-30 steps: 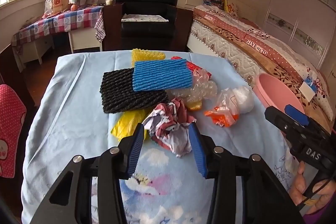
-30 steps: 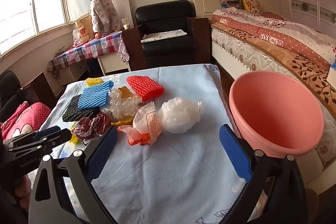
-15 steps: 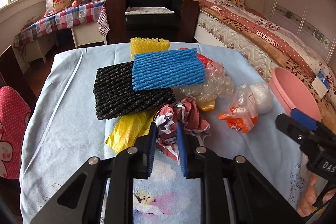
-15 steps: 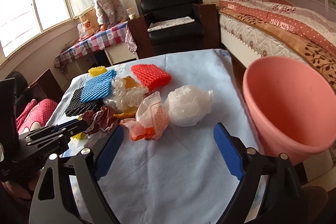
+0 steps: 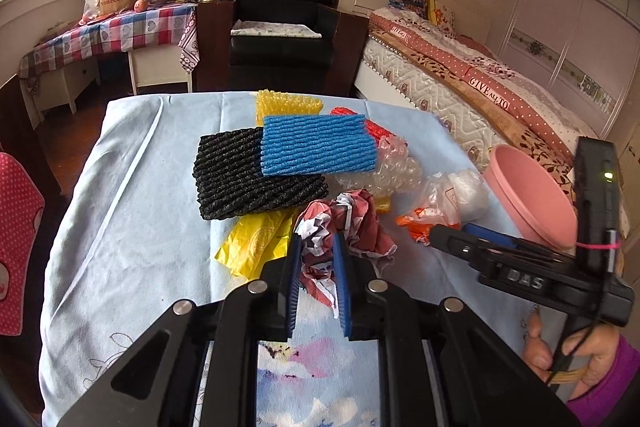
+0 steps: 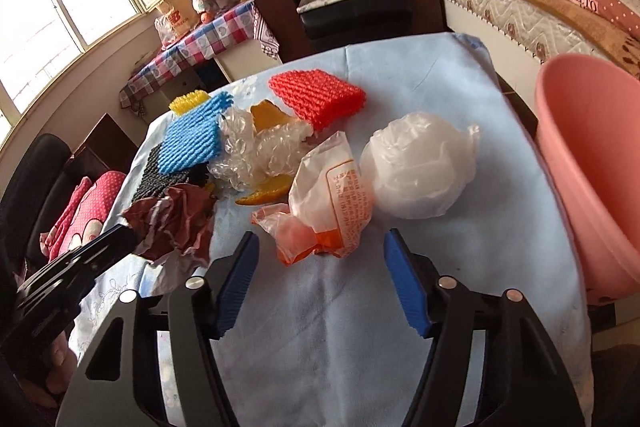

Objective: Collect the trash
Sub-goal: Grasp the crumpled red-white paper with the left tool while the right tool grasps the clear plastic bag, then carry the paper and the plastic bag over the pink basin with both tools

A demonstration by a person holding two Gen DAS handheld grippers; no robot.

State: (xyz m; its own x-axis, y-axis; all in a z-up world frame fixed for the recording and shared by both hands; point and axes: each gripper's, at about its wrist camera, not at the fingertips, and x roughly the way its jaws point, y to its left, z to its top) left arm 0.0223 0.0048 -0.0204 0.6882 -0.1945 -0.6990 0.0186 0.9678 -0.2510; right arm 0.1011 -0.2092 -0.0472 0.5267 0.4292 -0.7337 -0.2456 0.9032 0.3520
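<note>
My left gripper (image 5: 317, 247) is shut on a crumpled red-and-white paper wad (image 5: 352, 223), seen lifted slightly in the right wrist view (image 6: 176, 223). My right gripper (image 6: 320, 251) is open and empty, just in front of an orange-and-white plastic bag (image 6: 328, 203). A white plastic bag ball (image 6: 416, 167) lies right of it. A pink basin (image 6: 600, 163) stands at the table's right edge, also in the left wrist view (image 5: 532, 195).
On the blue tablecloth (image 5: 132, 227) lie black (image 5: 248, 175), blue (image 5: 316, 143), yellow (image 5: 288, 103) and red (image 6: 316, 95) foam nets, bubble wrap (image 6: 256, 151) and a yellow bag (image 5: 256, 243). A bed (image 5: 480, 87) is to the right, an armchair (image 5: 280, 27) behind.
My left gripper closed on the paper wad and holds it. My right gripper moved forward and down toward the orange-and-white bag, still open.
</note>
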